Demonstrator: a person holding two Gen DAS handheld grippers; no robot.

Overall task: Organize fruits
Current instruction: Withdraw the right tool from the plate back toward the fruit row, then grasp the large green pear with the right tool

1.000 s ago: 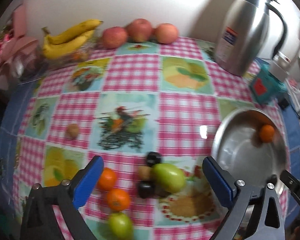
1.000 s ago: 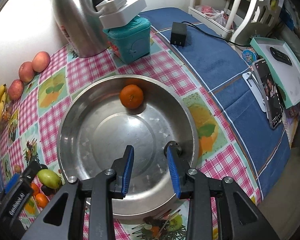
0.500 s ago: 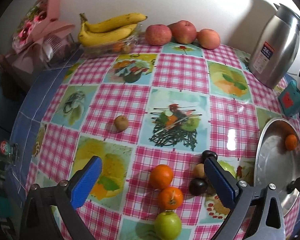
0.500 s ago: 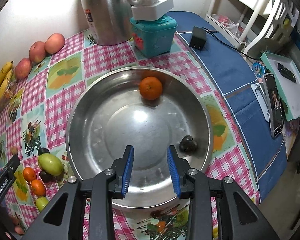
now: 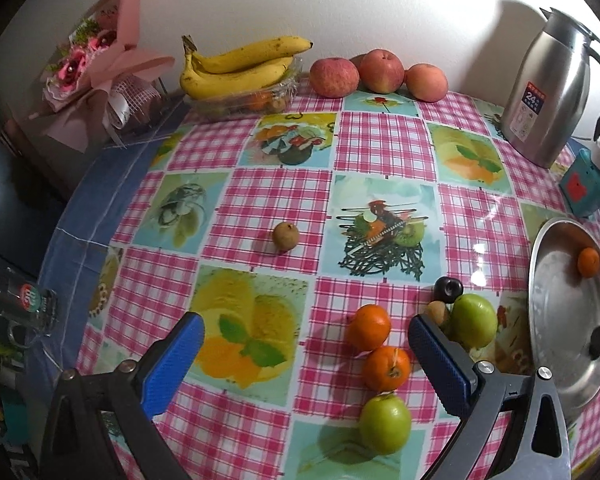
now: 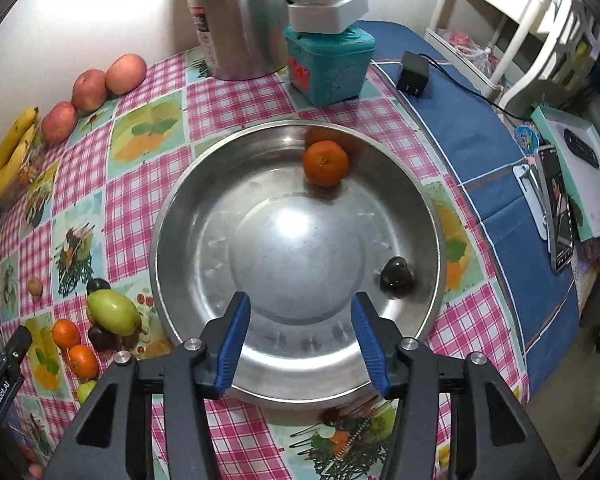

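Observation:
A steel bowl (image 6: 204, 216) holds an orange (image 6: 325, 163) at its far side and a dark plum (image 6: 397, 277) near its right wall. Above the bowl's near rim my right gripper (image 6: 300, 312) is opening its jaws, with nothing between them. My left gripper (image 5: 305, 334) stands open over the checked tablecloth. Just right of it lie two oranges (image 5: 368, 327) (image 5: 387, 367), two green fruits (image 5: 384, 423) (image 5: 473, 320), a dark plum (image 5: 447, 289) and a small brown fruit (image 5: 437, 312). Another small brown fruit (image 5: 285, 236) sits alone further out.
Bananas (image 5: 240, 66) on a clear tray and three apples (image 5: 379, 71) line the back wall. A steel jug (image 5: 547, 92) and a teal box (image 6: 327, 64) stand behind the bowl. A pink bouquet (image 5: 96, 60) sits far left. A phone (image 6: 559, 216) and charger (image 6: 412, 74) lie on blue cloth.
My right gripper's jaws have spread apart, and a dark plum now lies in the bowl. The left gripper has drifted left, away from the bowl, so the fruit cluster now sits at its right finger.

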